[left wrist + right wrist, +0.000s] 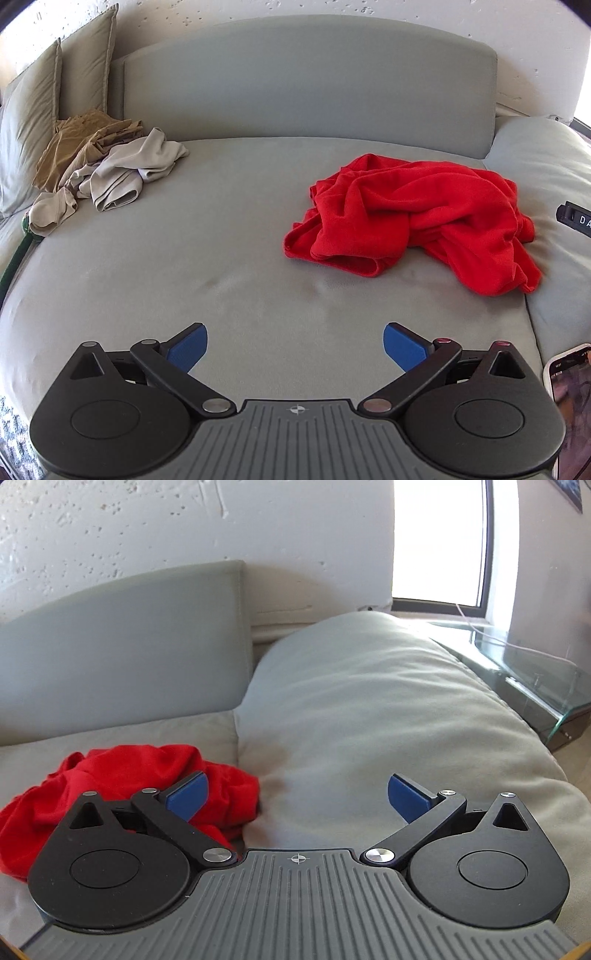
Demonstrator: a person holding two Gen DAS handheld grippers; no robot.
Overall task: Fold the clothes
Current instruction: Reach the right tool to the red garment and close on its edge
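A crumpled red garment lies on the right half of the grey sofa seat, against the side cushion. My left gripper hovers open above the bare seat, in front of and left of the garment, nothing between its blue pads. In the right wrist view the same red garment sits low at the left, partly behind the left finger. My right gripper stands wide open over the pale cushion, holding nothing.
A heap of beige and tan clothes lies at the seat's far left by two olive pillows. The sofa back rises behind. A phone shows at the right edge. A glass side table stands right of the cushion.
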